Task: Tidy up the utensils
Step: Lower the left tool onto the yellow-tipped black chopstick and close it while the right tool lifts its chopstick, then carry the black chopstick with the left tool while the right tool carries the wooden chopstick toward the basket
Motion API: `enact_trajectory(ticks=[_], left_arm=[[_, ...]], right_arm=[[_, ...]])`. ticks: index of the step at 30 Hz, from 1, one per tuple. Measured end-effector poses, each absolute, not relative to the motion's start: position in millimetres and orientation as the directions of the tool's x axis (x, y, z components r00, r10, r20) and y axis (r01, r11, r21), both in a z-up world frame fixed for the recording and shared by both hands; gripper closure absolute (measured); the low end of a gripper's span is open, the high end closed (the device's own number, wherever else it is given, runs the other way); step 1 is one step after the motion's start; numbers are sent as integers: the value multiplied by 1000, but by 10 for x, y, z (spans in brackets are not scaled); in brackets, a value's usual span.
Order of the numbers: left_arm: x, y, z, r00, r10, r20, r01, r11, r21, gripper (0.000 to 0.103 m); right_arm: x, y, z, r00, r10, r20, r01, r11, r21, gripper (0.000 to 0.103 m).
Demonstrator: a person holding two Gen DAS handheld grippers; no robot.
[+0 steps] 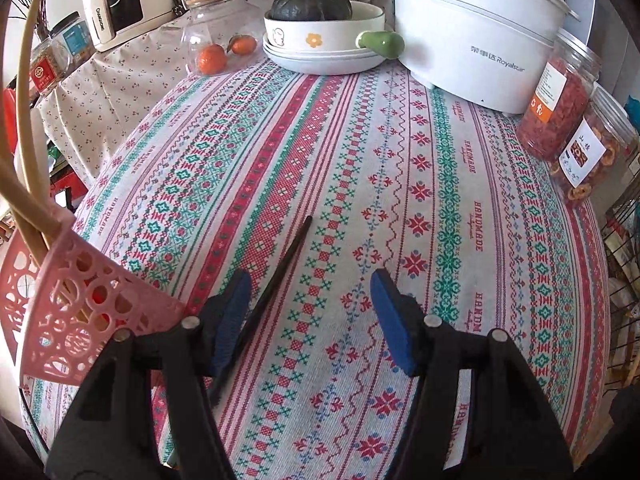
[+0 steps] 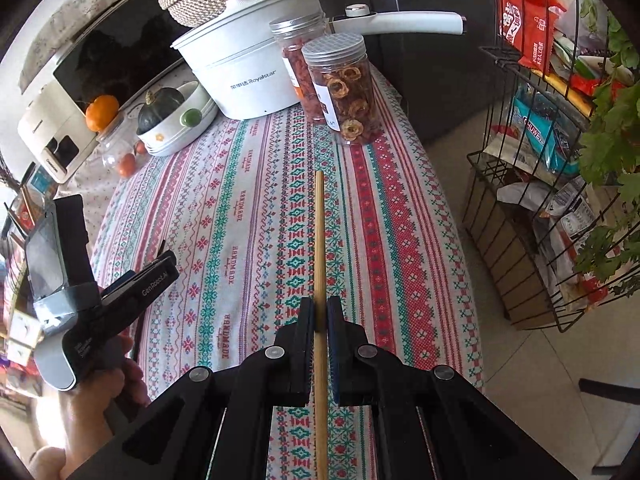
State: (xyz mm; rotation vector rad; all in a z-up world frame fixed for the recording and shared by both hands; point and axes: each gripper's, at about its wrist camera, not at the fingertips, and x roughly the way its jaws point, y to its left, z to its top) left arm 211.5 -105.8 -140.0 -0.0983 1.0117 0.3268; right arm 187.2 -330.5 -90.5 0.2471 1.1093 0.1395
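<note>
The right claw [image 2: 320, 316] is clamped on a wooden chopstick [image 2: 319, 240] that points out over the patterned table [image 2: 248, 208]. The left claw [image 1: 310, 308] stands partly open, pads apart, above a black chopstick [image 1: 280, 276] lying on the cloth just beside its left pad. A pink perforated basket [image 1: 76, 304] holding more wooden chopsticks sits at the left edge. Farther back stand a bowl with a dark squash [image 1: 310, 2], a white Royalstar pot [image 1: 476, 28] and jars of dried fruit [image 1: 560, 104].

A thin black chopstick [image 1: 280, 276] lies flat on the near tablecloth; a pale wooden chopstick [image 2: 319, 248] is held above it.
</note>
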Motion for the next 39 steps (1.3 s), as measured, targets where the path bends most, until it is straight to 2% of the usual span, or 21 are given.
enact_trajectory(ticks=[4, 8, 11, 14, 16, 19, 23, 28, 39], left_arm=[[2138, -991, -1494, 463, 245, -852, -329, 940, 92, 39], [2101, -953, -1498, 479, 220, -850, -328, 943, 59, 39], [2062, -934, -1505, 491, 166, -855, -317, 948, 2, 51], [1986, -1017, -1497, 506, 138, -851, -274, 962, -7, 70], [1942, -1077, -1492, 511, 122, -851, -240, 971, -4, 86], [1905, -1142, -1481, 505, 110, -856, -183, 983, 18, 91], [1820, -1156, -1445, 474, 64, -878, -97, 995, 20, 94], [1564, -1064, -1357, 429, -65, -901, -4, 997, -74, 97], [770, -807, -739, 498, -266, -825, 210, 960, -183, 97]], right_arm=[[1888, -3296, -866, 447, 255, -857, 10, 957, 290, 97], [1878, -3239, -834, 451, 256, -855, -6, 959, 283, 97], [1878, -3209, -816, 455, 258, -852, -10, 958, 285, 97], [1881, -3193, -805, 459, 257, -850, -11, 959, 284, 97], [1877, -3185, -802, 460, 256, -850, -13, 959, 281, 97], [1848, -3184, -794, 463, 251, -850, -16, 961, 275, 97], [1793, -3177, -736, 483, 236, -843, -6, 964, 266, 97], [1683, -3099, -587, 517, 238, -822, -16, 963, 269, 97], [1365, -2867, -240, 591, 260, -764, -66, 959, 275, 97]])
